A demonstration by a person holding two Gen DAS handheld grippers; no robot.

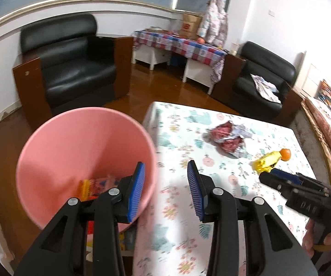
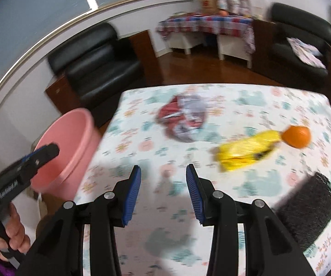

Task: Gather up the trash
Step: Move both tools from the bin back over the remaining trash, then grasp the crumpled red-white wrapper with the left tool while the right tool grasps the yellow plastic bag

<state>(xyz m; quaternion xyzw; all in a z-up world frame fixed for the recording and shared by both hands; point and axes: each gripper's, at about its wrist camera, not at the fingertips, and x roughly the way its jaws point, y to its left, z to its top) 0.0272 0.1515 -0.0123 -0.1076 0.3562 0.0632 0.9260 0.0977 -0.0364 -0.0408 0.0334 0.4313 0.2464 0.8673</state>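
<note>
A pink bin (image 1: 82, 151) stands at the left edge of the floral-cloth table (image 1: 223, 184), with colourful wrappers (image 1: 94, 186) lying in its bottom. My left gripper (image 1: 165, 172) hangs open and empty over the bin's right rim. On the table lie a crumpled red-and-silver wrapper (image 1: 228, 138) and a yellow wrapper (image 1: 266, 161). In the right wrist view my right gripper (image 2: 163, 176) is open and empty above the cloth, short of the red-and-silver wrapper (image 2: 182, 120) and left of the yellow wrapper (image 2: 246, 149). The pink bin (image 2: 66, 151) shows at left there.
An orange (image 2: 296, 135) touches the yellow wrapper's far end. A dark woven object (image 2: 308, 209) sits at the table's near right. Black armchairs (image 1: 71, 57) and a checked-cloth side table (image 1: 179, 43) stand beyond on the wooden floor. A hand (image 2: 11, 232) holds the left gripper.
</note>
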